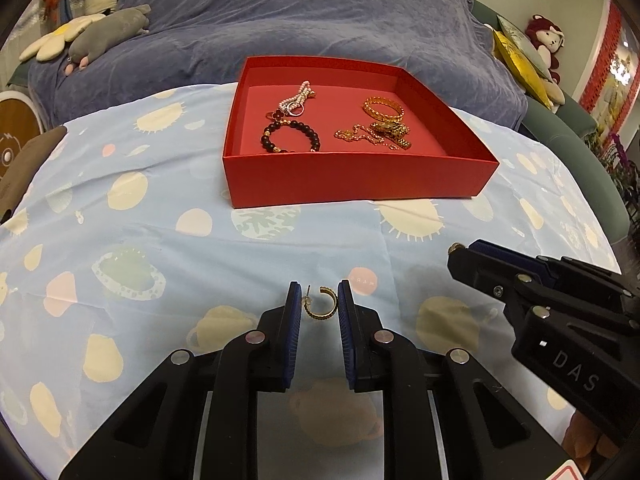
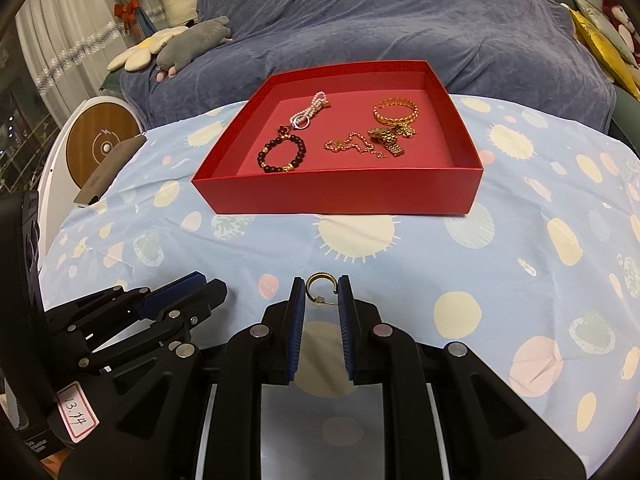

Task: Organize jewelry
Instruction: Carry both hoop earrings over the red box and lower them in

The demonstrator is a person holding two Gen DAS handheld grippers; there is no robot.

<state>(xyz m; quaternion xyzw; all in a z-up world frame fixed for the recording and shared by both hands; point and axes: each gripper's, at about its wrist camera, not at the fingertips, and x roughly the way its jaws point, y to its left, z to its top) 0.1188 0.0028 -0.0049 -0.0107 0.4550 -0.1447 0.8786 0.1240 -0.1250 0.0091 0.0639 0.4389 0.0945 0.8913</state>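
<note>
My left gripper is shut on a small gold hoop earring, which spans the gap between its blue pads low over the cloth. A matching gold hoop earring sits crosswise in my right gripper, which is shut on it. The two grippers are side by side: the right gripper shows at the right of the left wrist view, the left gripper at the lower left of the right wrist view. Beyond both stands an open red box holding a dark bead bracelet, a pearl strand, a gold bangle and a gold chain.
A light blue cloth with pale dots covers the table. A brown pouch lies at its left edge beside a round wooden disc. Behind the table is a sofa under a purple blanket, with plush toys.
</note>
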